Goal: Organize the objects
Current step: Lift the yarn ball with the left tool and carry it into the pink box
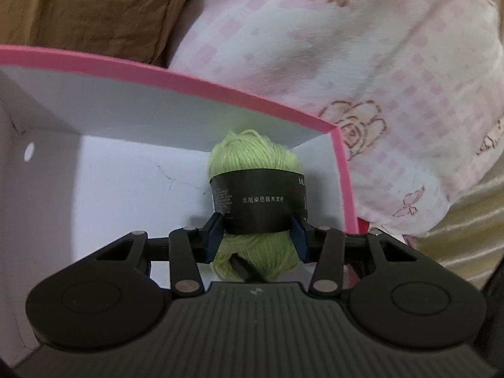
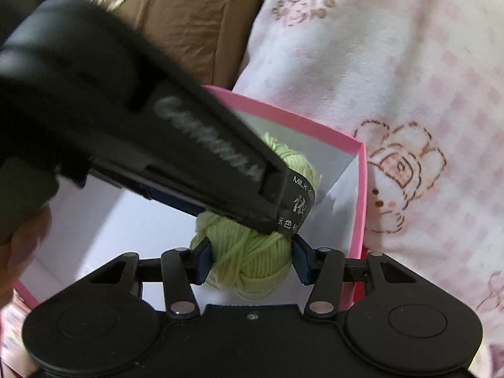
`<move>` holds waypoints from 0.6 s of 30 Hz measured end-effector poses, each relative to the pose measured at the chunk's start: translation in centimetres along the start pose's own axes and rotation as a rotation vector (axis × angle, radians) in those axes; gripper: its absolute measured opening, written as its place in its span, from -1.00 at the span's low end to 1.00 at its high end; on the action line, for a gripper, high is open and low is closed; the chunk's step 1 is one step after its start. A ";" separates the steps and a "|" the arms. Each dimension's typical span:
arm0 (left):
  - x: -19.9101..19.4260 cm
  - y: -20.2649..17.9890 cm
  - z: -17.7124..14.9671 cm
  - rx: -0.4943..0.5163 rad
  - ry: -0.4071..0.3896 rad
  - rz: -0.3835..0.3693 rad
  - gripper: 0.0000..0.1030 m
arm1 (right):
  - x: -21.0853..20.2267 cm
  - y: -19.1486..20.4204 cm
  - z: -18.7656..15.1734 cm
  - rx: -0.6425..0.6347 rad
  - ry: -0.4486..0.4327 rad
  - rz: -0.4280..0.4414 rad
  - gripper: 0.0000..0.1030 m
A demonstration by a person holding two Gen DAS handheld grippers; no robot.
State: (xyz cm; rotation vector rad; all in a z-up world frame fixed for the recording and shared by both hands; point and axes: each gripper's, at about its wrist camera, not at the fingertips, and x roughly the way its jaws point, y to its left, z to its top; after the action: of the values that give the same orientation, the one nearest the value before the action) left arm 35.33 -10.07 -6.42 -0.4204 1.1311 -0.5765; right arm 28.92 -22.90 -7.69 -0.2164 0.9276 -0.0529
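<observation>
A light green yarn ball with a black paper band sits inside a pink-rimmed white box, near its right wall. My left gripper is shut on the yarn ball at the band, its blue pads pressed to both sides. In the right wrist view the same yarn ball lies between the pads of my right gripper, which grips its near end. The left gripper's body crosses that view from the upper left and covers the top of the ball. The pink box shows behind.
The box rests on a pink and white blanket with flower prints. Brown fabric lies behind the box at the upper left. A shiny cream fabric is at the right. A hand shows at the left edge.
</observation>
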 end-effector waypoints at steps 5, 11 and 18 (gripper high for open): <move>0.6 0.4 -0.1 -0.006 0.006 -0.013 -0.20 | -0.6 -0.5 -0.1 -0.108 0.037 0.085 0.21; 1.4 -0.8 -0.4 -0.001 0.019 -0.003 -0.22 | -1.5 -1.4 -0.9 -0.102 0.036 0.115 -0.44; 1.0 -1.5 -0.6 0.018 -0.005 0.017 -0.23 | -0.7 0.1 -1.6 -0.164 -0.036 0.021 -0.53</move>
State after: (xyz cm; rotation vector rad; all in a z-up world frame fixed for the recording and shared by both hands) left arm 34.78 -11.86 -6.45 -0.3964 1.1227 -0.5704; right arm 27.25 -22.97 -8.10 -0.3582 0.8983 0.0460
